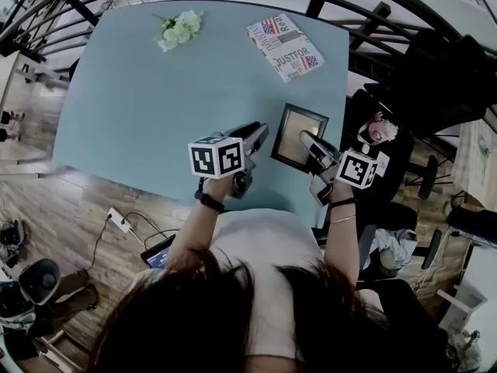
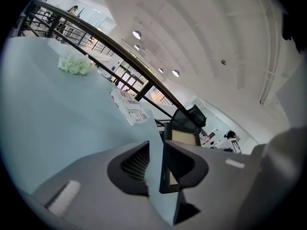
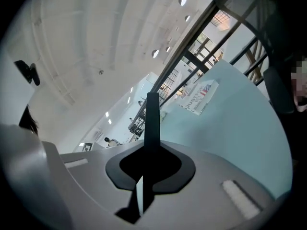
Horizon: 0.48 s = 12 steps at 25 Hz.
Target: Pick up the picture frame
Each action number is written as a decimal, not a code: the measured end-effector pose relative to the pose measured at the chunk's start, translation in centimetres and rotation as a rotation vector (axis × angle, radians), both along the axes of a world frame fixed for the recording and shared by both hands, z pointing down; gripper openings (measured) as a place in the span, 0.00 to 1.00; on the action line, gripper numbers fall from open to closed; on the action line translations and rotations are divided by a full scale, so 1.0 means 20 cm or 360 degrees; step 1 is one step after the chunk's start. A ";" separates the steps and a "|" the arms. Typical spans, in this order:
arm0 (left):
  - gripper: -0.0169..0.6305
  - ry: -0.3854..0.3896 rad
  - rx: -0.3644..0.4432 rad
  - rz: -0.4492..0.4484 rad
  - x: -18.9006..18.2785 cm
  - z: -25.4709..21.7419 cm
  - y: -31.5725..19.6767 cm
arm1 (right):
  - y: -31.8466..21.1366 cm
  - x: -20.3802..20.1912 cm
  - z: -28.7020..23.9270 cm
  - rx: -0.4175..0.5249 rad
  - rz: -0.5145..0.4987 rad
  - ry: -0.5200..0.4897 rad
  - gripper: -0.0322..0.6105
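The right hand-held gripper (image 1: 309, 142) is clamped on one edge of the picture frame (image 1: 297, 134). The frame's other edge sits between the parted jaws of the left hand-held gripper (image 1: 258, 134), above the table (image 1: 155, 92).

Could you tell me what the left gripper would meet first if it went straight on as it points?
The frame, most likely: its edge stands between the left gripper's jaws, so they would slide further onto it.
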<state>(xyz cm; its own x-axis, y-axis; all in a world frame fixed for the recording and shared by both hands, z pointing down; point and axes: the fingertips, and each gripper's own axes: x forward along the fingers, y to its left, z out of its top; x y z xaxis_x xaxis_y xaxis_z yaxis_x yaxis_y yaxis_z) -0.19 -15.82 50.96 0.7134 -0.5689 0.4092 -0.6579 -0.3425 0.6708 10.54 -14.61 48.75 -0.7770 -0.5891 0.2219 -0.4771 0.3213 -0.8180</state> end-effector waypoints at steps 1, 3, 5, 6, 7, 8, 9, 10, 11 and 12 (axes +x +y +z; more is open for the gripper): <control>0.25 -0.0014 0.0040 -0.0005 -0.02 -0.03 0.00 | 0.00 0.00 -0.03 0.0034 0.0009 0.0026 0.07; 0.25 -0.0044 0.0122 -0.0023 -0.05 -0.09 0.00 | 0.00 0.02 -0.09 0.0106 0.0037 0.0099 0.07; 0.25 -0.0053 0.0185 -0.0047 -0.08 -0.15 0.01 | 0.00 0.03 -0.17 0.0196 0.0061 0.0169 0.07; 0.25 -0.0053 0.0210 -0.0056 -0.10 -0.19 0.01 | 0.01 0.03 -0.21 0.0241 0.0073 0.0202 0.07; 0.25 -0.0056 0.0234 -0.0062 -0.11 -0.21 0.01 | 0.01 0.04 -0.25 0.0286 0.0087 0.0238 0.07; 0.25 -0.0062 0.0258 -0.0064 -0.11 -0.24 0.01 | 0.02 0.04 -0.29 0.0332 0.0103 0.0278 0.07; 0.25 -0.0071 0.0285 -0.0064 -0.12 -0.27 0.02 | 0.02 0.05 -0.33 0.0378 0.0121 0.0321 0.07; 0.25 -0.0081 0.0313 -0.0064 -0.12 -0.30 0.02 | 0.03 0.06 -0.36 0.0424 0.0139 0.0368 0.07; 0.24 -0.0095 0.0343 -0.0063 -0.13 -0.33 0.02 | 0.03 0.06 -0.40 0.0471 0.0159 0.0417 0.07; 0.24 -0.0112 0.0376 -0.0063 -0.13 -0.36 0.02 | 0.03 0.07 -0.44 0.0518 0.0178 0.0468 0.07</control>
<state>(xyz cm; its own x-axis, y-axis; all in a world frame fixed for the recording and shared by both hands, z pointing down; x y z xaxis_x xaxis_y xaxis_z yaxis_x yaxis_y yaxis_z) -2.72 -15.36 43.79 0.6632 -0.6814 0.3097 -0.7162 -0.4575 0.5271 11.99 -14.06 40.02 -0.6364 -0.7414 0.2129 -0.7204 0.4726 -0.5076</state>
